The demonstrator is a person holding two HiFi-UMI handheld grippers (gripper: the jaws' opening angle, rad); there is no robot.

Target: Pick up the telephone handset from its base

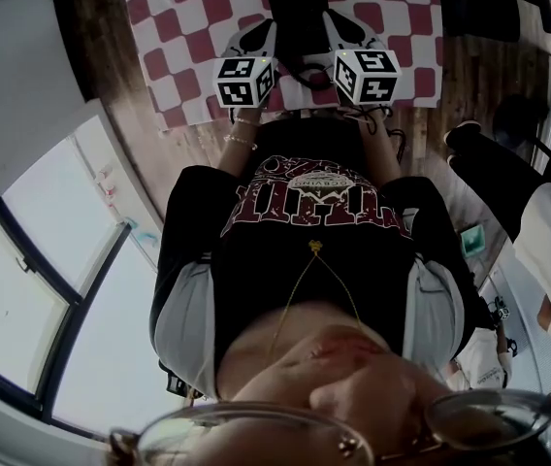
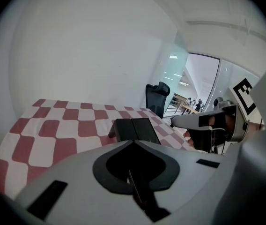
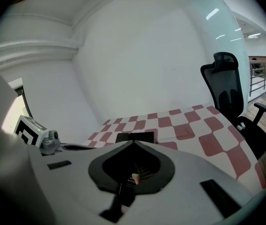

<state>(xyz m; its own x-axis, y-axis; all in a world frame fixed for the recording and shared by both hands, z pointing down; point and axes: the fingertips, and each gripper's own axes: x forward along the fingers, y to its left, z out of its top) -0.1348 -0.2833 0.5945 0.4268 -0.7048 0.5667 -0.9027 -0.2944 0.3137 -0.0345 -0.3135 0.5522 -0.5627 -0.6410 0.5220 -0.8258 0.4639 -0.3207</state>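
The black telephone [image 1: 298, 17] sits on a red-and-white checkered cloth [image 1: 188, 27], with its handset lying on the base. It shows as a dark two-part block just past the jaw tips in the left gripper view [image 2: 133, 130] and the right gripper view [image 3: 135, 137]. My left gripper [image 1: 256, 39] is beside the phone's left side and my right gripper [image 1: 345, 29] beside its right side. Both are shut with nothing held; the tips meet in a point in the left gripper [image 2: 133, 142] and the right gripper [image 3: 134, 143]. Neither touches the phone.
The cloth covers a wooden table [image 1: 111, 85]. A black office chair [image 3: 231, 97] stands past the table's far side. The person's torso fills the middle of the head view, and another person's legs [image 1: 547, 231] are at the right. Windows [image 1: 43, 289] run along the left.
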